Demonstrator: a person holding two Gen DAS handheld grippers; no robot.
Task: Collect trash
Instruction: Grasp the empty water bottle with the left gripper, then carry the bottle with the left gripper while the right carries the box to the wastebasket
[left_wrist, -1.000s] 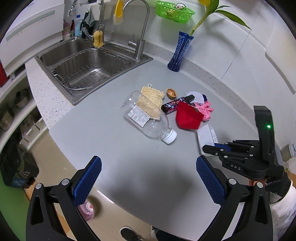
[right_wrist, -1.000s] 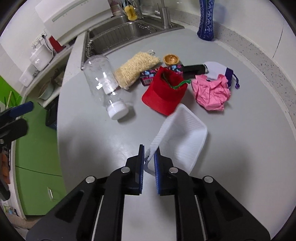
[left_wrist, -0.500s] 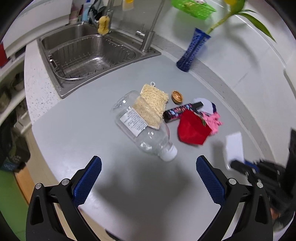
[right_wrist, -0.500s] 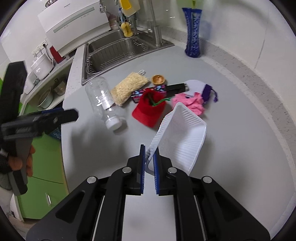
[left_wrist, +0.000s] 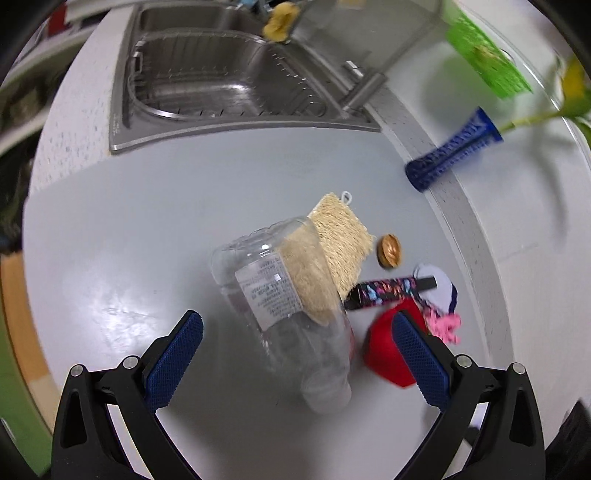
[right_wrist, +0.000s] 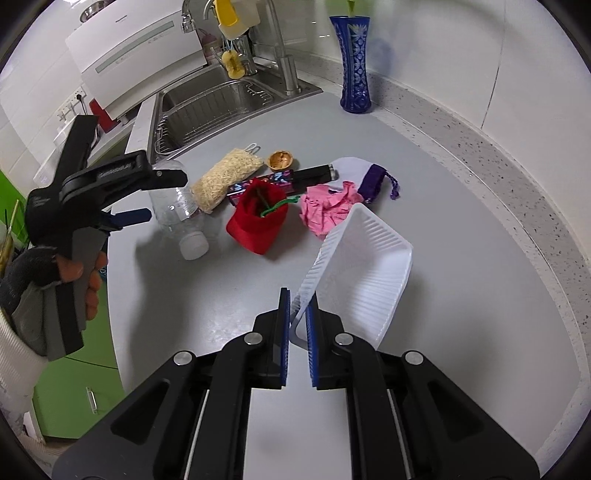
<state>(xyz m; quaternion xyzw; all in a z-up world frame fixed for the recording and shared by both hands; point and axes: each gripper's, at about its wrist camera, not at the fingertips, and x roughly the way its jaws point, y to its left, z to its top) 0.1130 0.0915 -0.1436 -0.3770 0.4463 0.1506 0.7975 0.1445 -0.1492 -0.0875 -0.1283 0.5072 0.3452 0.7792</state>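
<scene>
My right gripper (right_wrist: 297, 312) is shut on the rim of a white ribbed plastic tray (right_wrist: 364, 269) and holds it tilted above the grey counter (right_wrist: 221, 302). My left gripper (left_wrist: 295, 336) is open and hovers right over a clear plastic bottle (left_wrist: 288, 310) that lies on its side; in the right wrist view the gripper (right_wrist: 147, 195) sits above the bottle (right_wrist: 181, 218). Beside the bottle lie a straw-coloured scrub pad (left_wrist: 332, 240), a red pouch (right_wrist: 258, 221), crumpled pink paper (right_wrist: 325, 210), a patterned black wrapper (left_wrist: 388, 291) and a nut shell (left_wrist: 388, 251).
A steel sink (left_wrist: 221, 85) with tap lies at the back left. A blue vase (right_wrist: 354, 62) with a plant stands by the wall. A purple pouch (right_wrist: 376, 181) lies on white paper. The counter edge curves at the left above green cabinets (right_wrist: 74, 376).
My left gripper moved forward and down over the bottle, still open. My right gripper lifted the white tray higher and pulled back a little.
</scene>
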